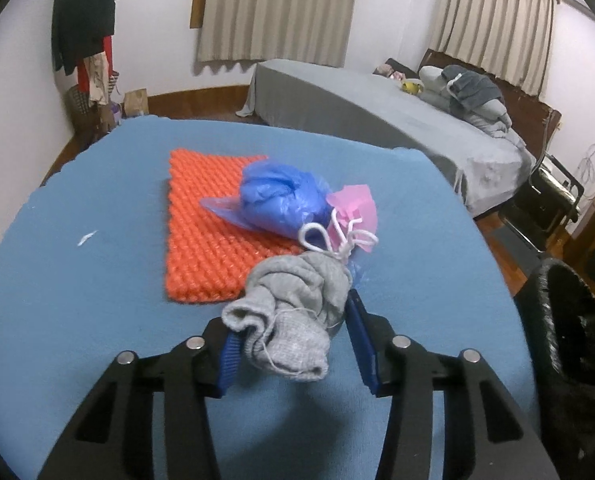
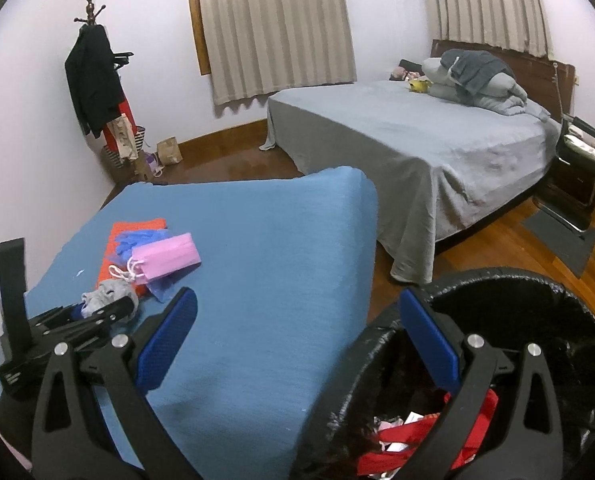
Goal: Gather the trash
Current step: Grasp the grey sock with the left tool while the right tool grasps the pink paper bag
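**Grey sock between left jaws, bin at right**

Crumpled grey knitted sock gripped by left gripper, near the blue-covered table's front edge. Just beyond: pink face mask, crumpled blue plastic bag, orange woven mat. Right gripper spread wide, holding nothing, above black-lined trash bin beside the table's right edge.
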Available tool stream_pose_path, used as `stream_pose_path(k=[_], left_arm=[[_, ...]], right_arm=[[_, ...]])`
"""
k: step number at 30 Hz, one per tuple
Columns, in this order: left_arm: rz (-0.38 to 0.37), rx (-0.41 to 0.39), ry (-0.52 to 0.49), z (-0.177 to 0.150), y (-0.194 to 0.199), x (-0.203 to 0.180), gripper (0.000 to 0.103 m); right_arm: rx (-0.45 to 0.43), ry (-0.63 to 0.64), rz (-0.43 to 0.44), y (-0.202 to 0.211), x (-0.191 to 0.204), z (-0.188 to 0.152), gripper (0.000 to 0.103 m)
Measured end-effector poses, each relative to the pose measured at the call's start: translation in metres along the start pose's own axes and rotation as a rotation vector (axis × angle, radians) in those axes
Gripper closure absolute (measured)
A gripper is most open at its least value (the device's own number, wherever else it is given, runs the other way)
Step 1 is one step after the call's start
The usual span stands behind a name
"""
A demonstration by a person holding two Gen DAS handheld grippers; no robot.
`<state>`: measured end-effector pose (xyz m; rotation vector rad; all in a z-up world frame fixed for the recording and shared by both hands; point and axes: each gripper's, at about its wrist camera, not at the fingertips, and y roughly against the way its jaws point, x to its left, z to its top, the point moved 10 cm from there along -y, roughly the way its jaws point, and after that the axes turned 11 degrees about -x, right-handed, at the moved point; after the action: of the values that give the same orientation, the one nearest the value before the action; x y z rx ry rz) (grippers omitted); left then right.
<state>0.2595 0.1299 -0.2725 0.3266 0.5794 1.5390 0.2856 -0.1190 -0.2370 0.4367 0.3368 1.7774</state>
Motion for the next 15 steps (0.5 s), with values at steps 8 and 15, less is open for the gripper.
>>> stream_pose_path(k=[8,15], left_arm=[[0.052,-0.017,-0.001,0.001,0.033,0.033,0.055],[0.108,-0.074,0.006,0.028,0.039,0.068,0.055]], right_arm=[[0.000,0.008,0.034,-0.009,0.023,0.005,0.005],[0.013,0.019,0.077,-0.034,0.061,0.009,0.005]])
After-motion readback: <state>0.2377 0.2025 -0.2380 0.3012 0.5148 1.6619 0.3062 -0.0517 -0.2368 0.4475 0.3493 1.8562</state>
